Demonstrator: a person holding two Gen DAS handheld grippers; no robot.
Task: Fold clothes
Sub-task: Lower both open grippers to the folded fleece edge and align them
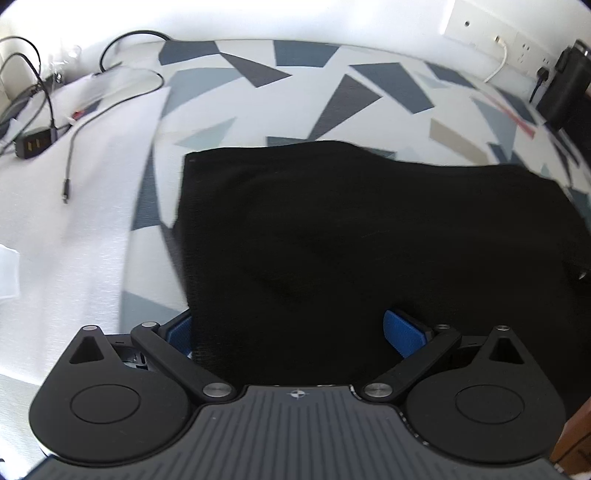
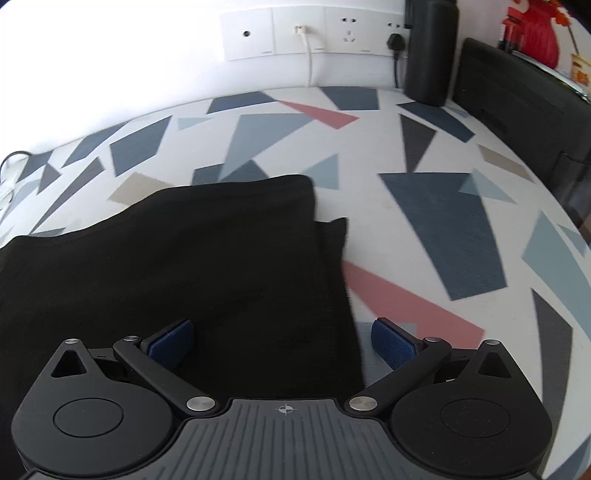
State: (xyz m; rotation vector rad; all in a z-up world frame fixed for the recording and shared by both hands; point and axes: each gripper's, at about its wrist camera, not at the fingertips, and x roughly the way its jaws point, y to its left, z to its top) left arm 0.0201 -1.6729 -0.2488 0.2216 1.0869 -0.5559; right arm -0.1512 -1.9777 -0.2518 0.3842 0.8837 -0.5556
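A black garment (image 1: 354, 240) lies folded flat on a patterned cloth (image 1: 258, 74) with grey, blue and pink triangles. In the left wrist view my left gripper (image 1: 295, 332) is open over the garment's near left corner; its left blue pad (image 1: 181, 328) sits outside the cloth edge and its right pad (image 1: 402, 332) over the fabric. In the right wrist view the same black garment (image 2: 184, 258) fills the lower left. My right gripper (image 2: 284, 343) is open astride the garment's near right edge, left pad (image 2: 173, 343) on the fabric, right pad (image 2: 391, 345) over the patterned cloth (image 2: 443, 229).
A white surface (image 1: 74, 240) to the left carries black cables (image 1: 74, 147) and a small black adapter (image 1: 35, 144). Wall sockets (image 2: 314, 33) with a white cable and a black plug line the back wall. A black bottle (image 2: 430, 51) and a dark box (image 2: 517, 103) stand at the back right.
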